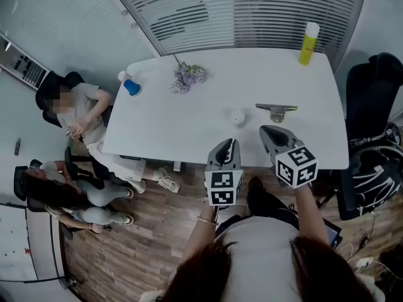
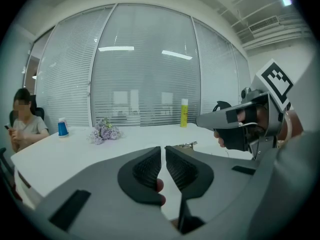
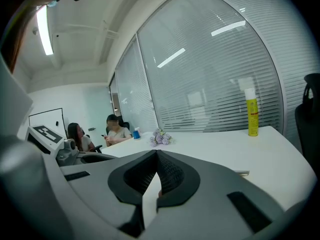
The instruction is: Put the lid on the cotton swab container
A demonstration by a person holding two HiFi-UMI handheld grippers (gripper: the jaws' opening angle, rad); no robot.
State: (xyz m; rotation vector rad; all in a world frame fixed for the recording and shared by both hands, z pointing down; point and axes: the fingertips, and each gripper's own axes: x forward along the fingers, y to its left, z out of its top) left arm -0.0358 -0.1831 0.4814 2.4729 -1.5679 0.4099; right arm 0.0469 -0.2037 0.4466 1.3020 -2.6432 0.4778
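Observation:
A small round whitish container [image 1: 237,117] stands on the white table [image 1: 189,124], right of its middle. A flat metallic piece on a short base [image 1: 276,110] lies just right of it; its edge also shows in the left gripper view [image 2: 186,145]. Whether it is the lid I cannot tell. My left gripper [image 1: 230,145] hovers over the table's near edge, short of the container. It is all but shut, with only a thin slit between the pads [image 2: 163,149] and nothing in it. My right gripper [image 1: 266,131] hangs beside it, tips touching [image 3: 156,153], empty.
A yellow bottle [image 1: 308,43] stands at the far right corner. A bunch of purple flowers [image 1: 187,76] and a blue-and-white cup [image 1: 129,84] sit at the far left. Two people sit at the table's left end. A black chair [image 1: 371,93] and bag are on the right.

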